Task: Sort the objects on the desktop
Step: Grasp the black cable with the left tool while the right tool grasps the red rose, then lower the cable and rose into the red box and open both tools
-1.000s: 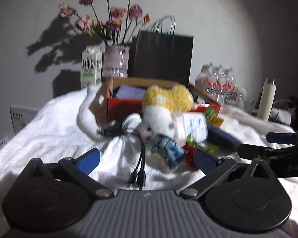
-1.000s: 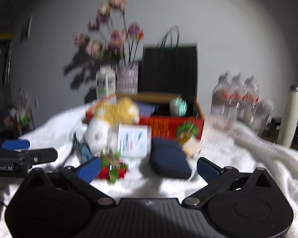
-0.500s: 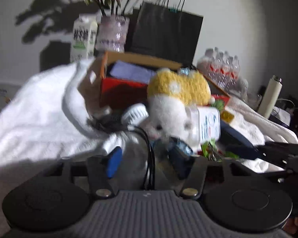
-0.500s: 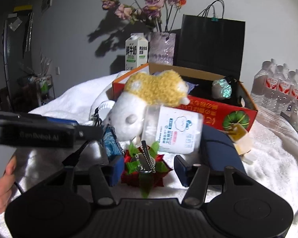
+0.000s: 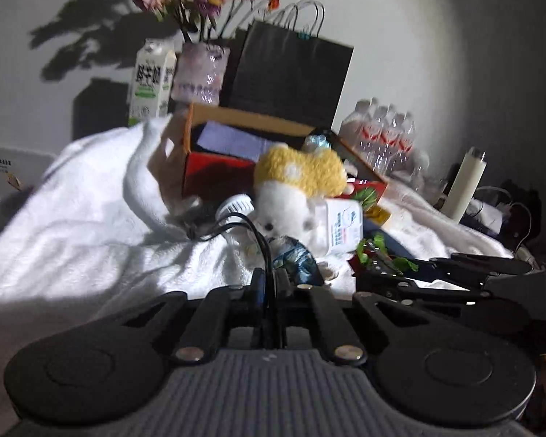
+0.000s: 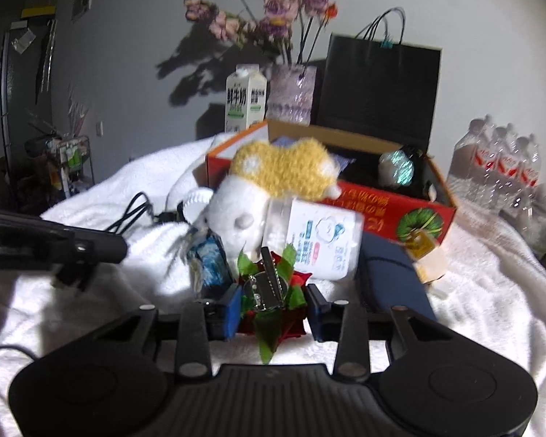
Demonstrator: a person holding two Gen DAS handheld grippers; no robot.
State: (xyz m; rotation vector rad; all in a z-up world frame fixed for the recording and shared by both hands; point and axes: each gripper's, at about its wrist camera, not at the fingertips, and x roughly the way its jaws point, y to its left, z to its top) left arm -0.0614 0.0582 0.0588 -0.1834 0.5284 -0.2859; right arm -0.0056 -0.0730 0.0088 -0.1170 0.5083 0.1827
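Observation:
My left gripper (image 5: 269, 284) is shut on a black cable (image 5: 236, 222) that loops back to the pile on the white blanket (image 5: 91, 240). My right gripper (image 6: 275, 306) is closing its jaws on a red artificial flower (image 6: 273, 302) with green leaves and a metal clip; both pads touch its sides. Behind it lie a white plush toy with a yellow hat (image 6: 273, 182), a white bottle (image 6: 320, 244), a blue packet (image 6: 211, 262) and a dark blue case (image 6: 389, 273). The left gripper (image 6: 91, 247) shows at the left of the right wrist view.
An open red cardboard box (image 6: 382, 207) stands behind the pile. Along the wall are a milk carton (image 6: 245, 98), a vase of flowers (image 6: 291, 94) and a black paper bag (image 6: 378, 91). Water bottles (image 6: 498, 160) and a white flask (image 5: 467, 185) stand at the right.
Both grippers went from wide open to closed: the left onto the black cable, the right around the red flower. Both moved in toward the pile, and the left has lifted a little.

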